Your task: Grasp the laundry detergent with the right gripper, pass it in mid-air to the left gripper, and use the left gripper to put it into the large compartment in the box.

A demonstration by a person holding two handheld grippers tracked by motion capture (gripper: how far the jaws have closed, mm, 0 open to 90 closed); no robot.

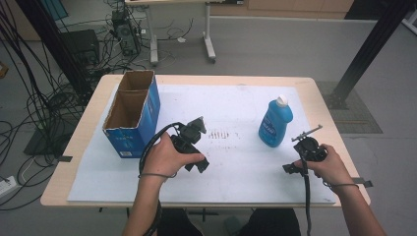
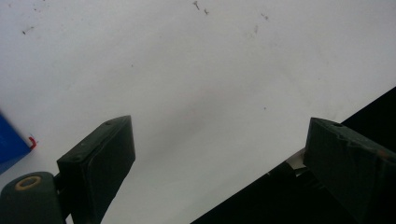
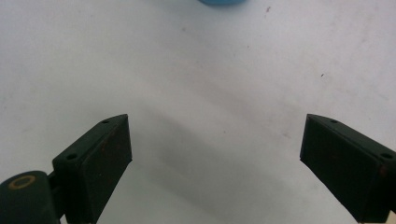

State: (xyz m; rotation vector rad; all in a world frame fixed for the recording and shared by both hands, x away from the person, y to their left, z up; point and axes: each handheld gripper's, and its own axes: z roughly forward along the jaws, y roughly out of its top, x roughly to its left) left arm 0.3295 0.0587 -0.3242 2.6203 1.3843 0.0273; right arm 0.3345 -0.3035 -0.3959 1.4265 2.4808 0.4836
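Both claws gape over bare white sheet.

Black hand-held gripper in each bare-armed hand; black cables trailing.

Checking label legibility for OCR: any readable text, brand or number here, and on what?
None can be read.
blue bottle: front label has white print, too blurred to read.
cardboard box: white print and a small label on its blue side, too small to read.
white mat: dark scuff marks, no writing.
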